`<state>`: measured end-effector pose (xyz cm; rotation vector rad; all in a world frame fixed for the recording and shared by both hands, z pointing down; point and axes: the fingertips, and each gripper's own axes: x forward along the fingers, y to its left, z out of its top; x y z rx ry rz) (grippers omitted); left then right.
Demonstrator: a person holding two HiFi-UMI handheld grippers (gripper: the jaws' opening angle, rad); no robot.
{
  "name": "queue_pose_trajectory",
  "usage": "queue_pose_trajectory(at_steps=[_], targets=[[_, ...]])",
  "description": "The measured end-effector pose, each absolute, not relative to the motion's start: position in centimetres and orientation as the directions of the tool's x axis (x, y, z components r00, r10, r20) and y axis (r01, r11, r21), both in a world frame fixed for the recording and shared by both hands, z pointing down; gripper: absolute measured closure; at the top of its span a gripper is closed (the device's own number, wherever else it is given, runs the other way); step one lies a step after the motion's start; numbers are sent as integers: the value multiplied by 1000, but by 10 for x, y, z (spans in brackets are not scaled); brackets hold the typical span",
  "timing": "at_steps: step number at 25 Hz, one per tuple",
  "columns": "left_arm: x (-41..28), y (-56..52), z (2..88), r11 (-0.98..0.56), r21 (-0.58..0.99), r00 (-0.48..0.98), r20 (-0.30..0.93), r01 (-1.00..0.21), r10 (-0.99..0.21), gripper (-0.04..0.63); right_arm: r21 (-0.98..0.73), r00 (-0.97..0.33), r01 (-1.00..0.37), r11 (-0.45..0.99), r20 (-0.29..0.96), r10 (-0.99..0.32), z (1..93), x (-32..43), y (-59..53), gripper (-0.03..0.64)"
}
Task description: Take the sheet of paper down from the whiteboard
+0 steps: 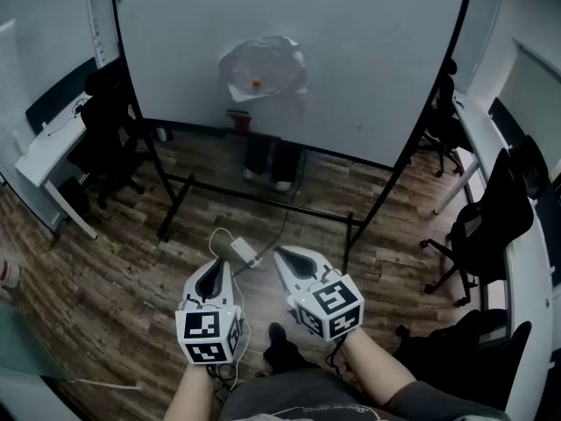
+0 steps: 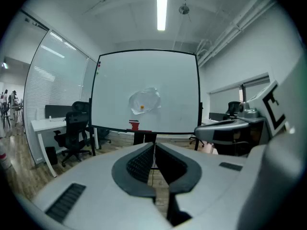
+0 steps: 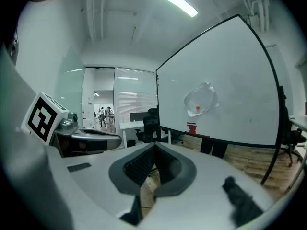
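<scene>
A crumpled white sheet of paper [image 1: 263, 68] hangs on the whiteboard [image 1: 368, 51], pinned by a small orange magnet [image 1: 255, 83]. The same paper [image 2: 144, 100] shows straight ahead in the left gripper view and to the right of centre as paper [image 3: 202, 99] in the right gripper view. Both grippers are held low, well short of the board, side by side. My left gripper [image 1: 216, 268] is shut with nothing between its jaws. My right gripper [image 1: 287, 260] is also shut and empty, its tips meeting in the right gripper view.
A red object [image 1: 238, 121] sits on the board's bottom rail, with a person's legs [image 1: 263, 160] behind the board. The stand's black floor bars [image 1: 263, 202] run across. A desk and black chair [image 1: 105, 139] stand left; more chairs [image 1: 491, 226] right. A white cable box [image 1: 238, 252] lies on the floor.
</scene>
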<state>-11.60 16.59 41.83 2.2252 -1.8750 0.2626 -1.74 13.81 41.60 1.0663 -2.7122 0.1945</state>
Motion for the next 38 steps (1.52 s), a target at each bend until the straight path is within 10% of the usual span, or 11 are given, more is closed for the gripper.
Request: queue_pose_trajectory(at_steps=[38], targets=[[-93,-13,424,-196,60,205,314,-979,-927,569,-155,-671,-740,655,243,-701,430,31,-47,594]])
